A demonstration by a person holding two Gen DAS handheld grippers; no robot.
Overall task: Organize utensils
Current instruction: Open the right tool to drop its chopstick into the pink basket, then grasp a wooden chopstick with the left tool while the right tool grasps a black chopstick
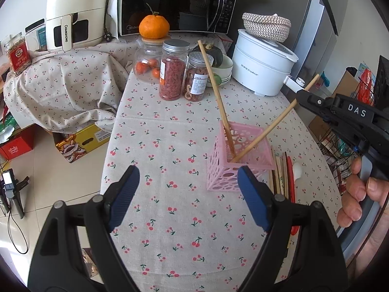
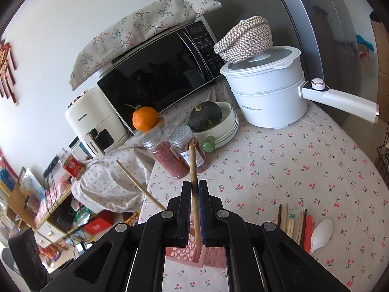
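Right wrist view: right gripper clenched on chopstick, ease it straight into pink basket; left gripper released nearby

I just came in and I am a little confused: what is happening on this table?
A person is sorting utensils into a pink basket. The right gripper is shut on a wooden chopstick whose lower end is already inside the basket. Another chopstick leans in the basket, free. The left gripper is open and empty. More chopsticks and a white spoon wait on the tablecloth.
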